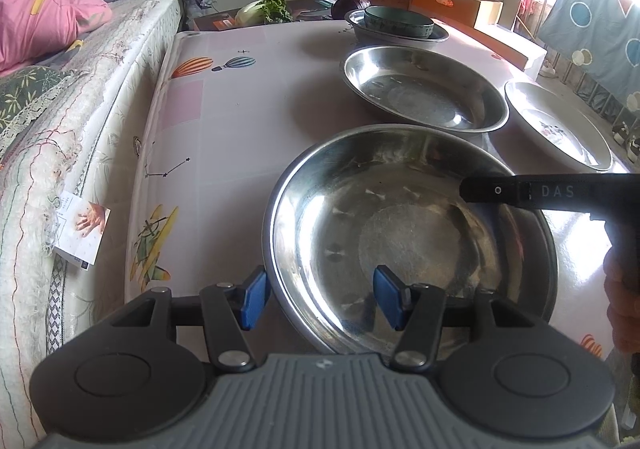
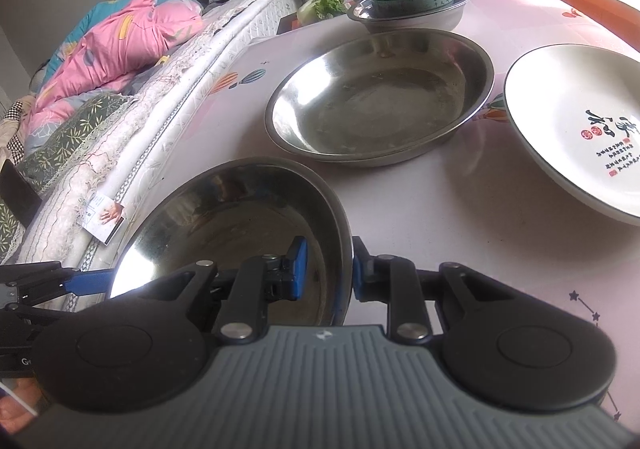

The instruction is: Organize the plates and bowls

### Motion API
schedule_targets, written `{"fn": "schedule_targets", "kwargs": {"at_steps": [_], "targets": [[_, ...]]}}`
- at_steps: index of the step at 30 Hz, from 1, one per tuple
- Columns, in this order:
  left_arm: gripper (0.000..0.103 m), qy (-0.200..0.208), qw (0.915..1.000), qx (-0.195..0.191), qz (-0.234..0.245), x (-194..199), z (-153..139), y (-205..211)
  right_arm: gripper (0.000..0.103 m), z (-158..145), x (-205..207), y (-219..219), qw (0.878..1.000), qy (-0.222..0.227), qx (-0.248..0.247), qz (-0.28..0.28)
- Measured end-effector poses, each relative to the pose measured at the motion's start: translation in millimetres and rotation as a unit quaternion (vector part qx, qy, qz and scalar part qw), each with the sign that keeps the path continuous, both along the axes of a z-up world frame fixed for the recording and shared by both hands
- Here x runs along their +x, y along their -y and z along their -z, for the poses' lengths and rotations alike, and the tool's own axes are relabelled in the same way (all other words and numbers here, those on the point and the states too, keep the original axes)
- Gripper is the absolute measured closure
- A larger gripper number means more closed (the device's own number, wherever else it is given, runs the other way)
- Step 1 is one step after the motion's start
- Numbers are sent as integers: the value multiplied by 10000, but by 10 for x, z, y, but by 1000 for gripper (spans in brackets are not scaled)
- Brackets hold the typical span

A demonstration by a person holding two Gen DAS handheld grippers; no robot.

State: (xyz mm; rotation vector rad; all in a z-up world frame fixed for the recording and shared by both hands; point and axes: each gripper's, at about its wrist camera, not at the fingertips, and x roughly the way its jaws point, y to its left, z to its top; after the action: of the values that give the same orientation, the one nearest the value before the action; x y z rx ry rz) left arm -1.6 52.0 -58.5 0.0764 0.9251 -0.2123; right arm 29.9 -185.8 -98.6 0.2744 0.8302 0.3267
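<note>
Steel, the near plate sits at five o'clock on the tabletop, its rim between the left tongs' half-spread pads, while the right tongs pinch its three-o'clock rim.

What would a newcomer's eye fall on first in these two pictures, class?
Nearest, a shiny steel plate with the right gripper clamped on its right rim and the left gripper straddling its left rim. Behind it lies a second steel plate, and to the right a white plate with red and black writing.
</note>
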Motion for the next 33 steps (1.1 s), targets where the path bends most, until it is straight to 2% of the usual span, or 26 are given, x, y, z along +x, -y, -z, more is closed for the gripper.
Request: {"fn": "schedule_targets", "kwargs": {"at_steps": [12, 33], "targets": [[46, -17, 9999, 154, -24, 77, 61, 37, 81, 1, -125, 51, 10000, 28, -7, 84], [43, -61, 9993, 361, -43, 180, 117, 126, 85, 8, -229, -67, 9986, 280, -453, -12]]}}
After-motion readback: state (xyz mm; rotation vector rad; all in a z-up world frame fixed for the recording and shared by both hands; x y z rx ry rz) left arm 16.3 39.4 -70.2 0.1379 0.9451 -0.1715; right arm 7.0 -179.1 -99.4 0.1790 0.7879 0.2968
